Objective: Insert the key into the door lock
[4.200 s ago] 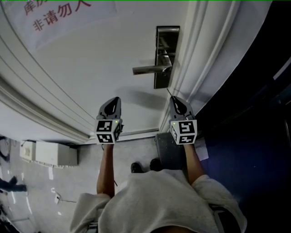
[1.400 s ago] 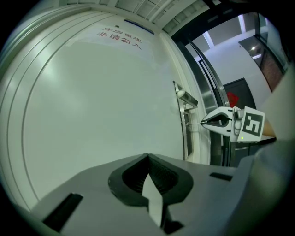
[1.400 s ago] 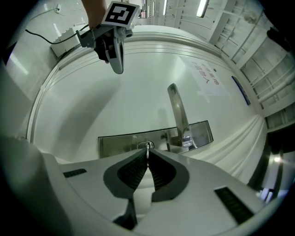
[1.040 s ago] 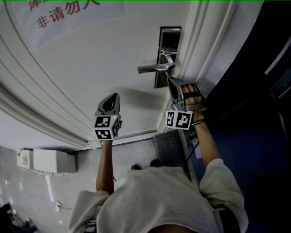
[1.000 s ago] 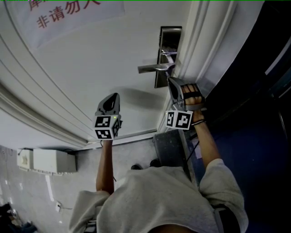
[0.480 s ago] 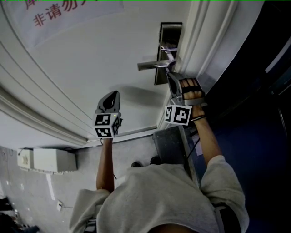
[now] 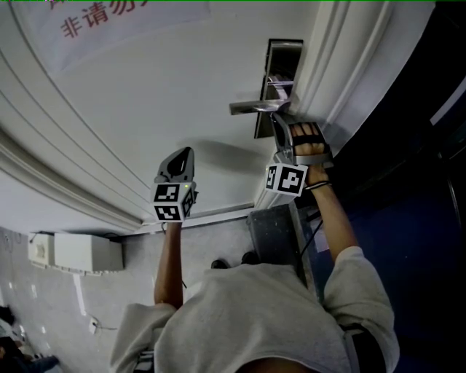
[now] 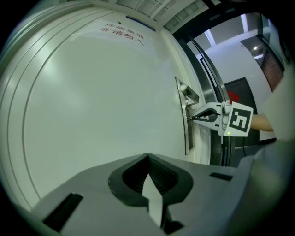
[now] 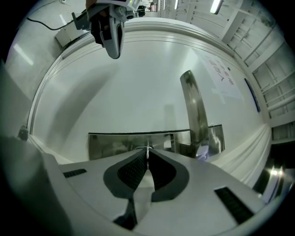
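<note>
A steel lock plate [image 7: 279, 65] with a lever handle [image 7: 251, 108] is set in the white door [image 7: 145, 95]. My right gripper [image 7: 277, 121] is raised to the plate just under the handle, shut on a thin metal key [image 9: 147, 149]. In the right gripper view the key's tip meets the lock plate [image 9: 115, 145] beside the lever handle [image 9: 196, 110]; the keyhole itself is hidden. My left gripper [image 7: 184, 151] is held lower and to the left, facing bare door, shut and empty. In the left gripper view its jaws [image 8: 148, 157] meet, and the right gripper [image 8: 197, 118] touches the lock plate [image 8: 186, 133].
A paper notice with red characters [image 7: 102, 18] hangs on the door, upper left. The moulded door frame [image 7: 342, 65] runs along the right of the lock, with a dark area beyond it. A white box [image 7: 76, 251] sits on the floor at the lower left.
Since the earliest frame my right gripper rose from beside the left one to the lock plate. Over the last second it crept closer under the handle and rolled slightly. The left gripper stayed put.
</note>
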